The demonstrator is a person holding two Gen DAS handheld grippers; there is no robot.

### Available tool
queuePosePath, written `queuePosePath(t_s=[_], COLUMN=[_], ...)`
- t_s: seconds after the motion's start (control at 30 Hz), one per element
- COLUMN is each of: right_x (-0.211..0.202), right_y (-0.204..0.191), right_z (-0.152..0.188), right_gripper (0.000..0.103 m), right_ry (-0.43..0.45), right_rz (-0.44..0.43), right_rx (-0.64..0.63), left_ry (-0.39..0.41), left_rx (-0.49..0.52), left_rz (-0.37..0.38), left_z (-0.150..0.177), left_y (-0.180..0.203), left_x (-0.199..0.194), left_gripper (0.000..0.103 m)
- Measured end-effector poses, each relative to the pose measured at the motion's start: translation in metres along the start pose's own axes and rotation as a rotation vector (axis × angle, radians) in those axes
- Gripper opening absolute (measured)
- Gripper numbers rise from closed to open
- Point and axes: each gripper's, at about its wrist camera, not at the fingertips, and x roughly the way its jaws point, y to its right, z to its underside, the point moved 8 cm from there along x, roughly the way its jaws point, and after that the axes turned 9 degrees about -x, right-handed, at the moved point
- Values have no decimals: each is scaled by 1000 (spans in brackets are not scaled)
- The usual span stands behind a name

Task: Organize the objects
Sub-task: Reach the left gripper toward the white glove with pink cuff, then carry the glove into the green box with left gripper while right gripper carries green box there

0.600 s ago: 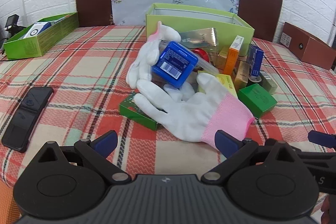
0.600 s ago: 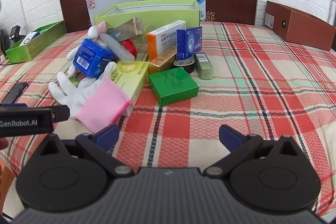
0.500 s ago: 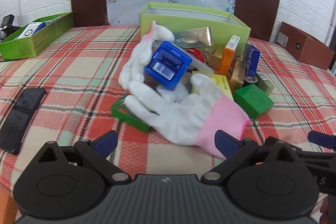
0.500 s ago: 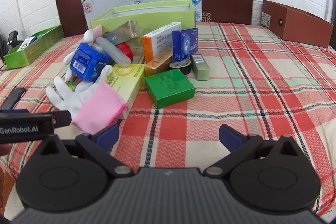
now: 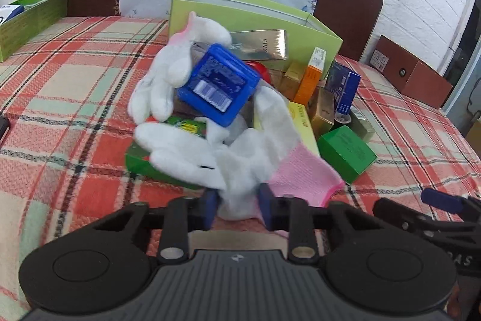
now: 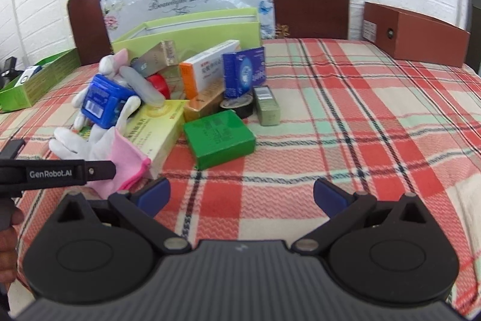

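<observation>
A white glove with a pink cuff [image 5: 246, 158] lies over a flat green box [image 5: 138, 161] at the near side of a pile of small boxes. My left gripper [image 5: 238, 208] is shut on the glove's palm just beside the cuff, with fabric bunched between the pads. A blue plastic box [image 5: 219, 86] leans on the glove's fingers and on a second white glove [image 5: 162, 83]. My right gripper [image 6: 242, 196] hangs open over bare tablecloth, with nothing between its fingers. A green box [image 6: 219, 137] lies just ahead of it.
A light green open box [image 5: 240, 11] stands behind the pile. A green tray [image 6: 36, 83] sits far left, a brown box [image 6: 415, 35] far right. The pile holds a yellow box [image 6: 156, 128], an orange-white carton [image 6: 207, 65], a blue carton [image 6: 245, 71] and a tape roll [image 6: 237, 107].
My left gripper moved forward to the pile and its jaws went from wide open to shut on the glove. The right gripper stayed open and barely shifted.
</observation>
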Motion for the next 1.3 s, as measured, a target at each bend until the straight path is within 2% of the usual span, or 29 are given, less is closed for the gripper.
queuePosePath(t_s=[0.03, 0.2, 0.3, 0.33, 0.37, 0.4, 0.5, 0.53, 0.57, 0.6, 0.67, 0.87, 1.0, 1.07, 1.13, 1.2, 1.3], right_x=[3, 21, 33, 35, 36, 36, 36, 37, 38, 39, 43, 57, 64, 66, 65, 61, 51], right_y=[-3, -12, -14, -14, -13, -13, -11, -11, -10, -10, -10, -15, -14, -14, -18, -20, -21], right_z=[-2, -14, -19, -20, -20, -20, -18, -18, -17, -16, -17, -29, -33, -31, -26, -20, -14], right_gripper=[103, 103, 103, 103, 103, 103, 103, 103, 103, 103, 103, 103, 103, 95, 76, 61, 61], right_ry=[1, 20, 14, 7, 5, 6, 7, 6, 5, 4, 11, 32, 41, 36, 21, 13, 16], right_rz=[-9, -37, -51, -54, -57, -58, -49, -45, -43, -43, -53, -65, -102, -113, -135, -135, -156], right_rx=[-14, -94, -120, -120, -117, -115, -125, -132, -139, -146, -156, -213, -197, -188, -185, -202, -194], left_ry=[-5, -5, 3, 7, 12, 23, 2, 8, -5, -29, -37, 0, -15, -34, -52, -58, -44], left_rx=[1, -45, -72, -78, -80, -75, -69, -58, -35, -15, -4, 15, 3, 3, -12, -31, -48], left_rz=[-7, 5, 46, 56, 53, 47, 28, 47, 79, 108, 97, 104, 82, 75, 61, 55, 62], left_z=[0, -1, -2, -2, -4, -5, -6, -7, -6, -5, -3, -10, -5, 0, 3, 6, 6], left_y=[-5, -17, -8, -4, -1, 2, 5, 5, 7, 9, 6, -11, -16, -13, -14, -16, -18], left_x=[-1, -10, -12, -10, -6, -3, 10, 10, 10, 10, 6, -32, -30, -22, -13, -8, -9], left_gripper=[14, 14, 38, 60, 75, 76, 73, 60, 25, 15, 11, 11, 13, 20, 27, 29, 29])
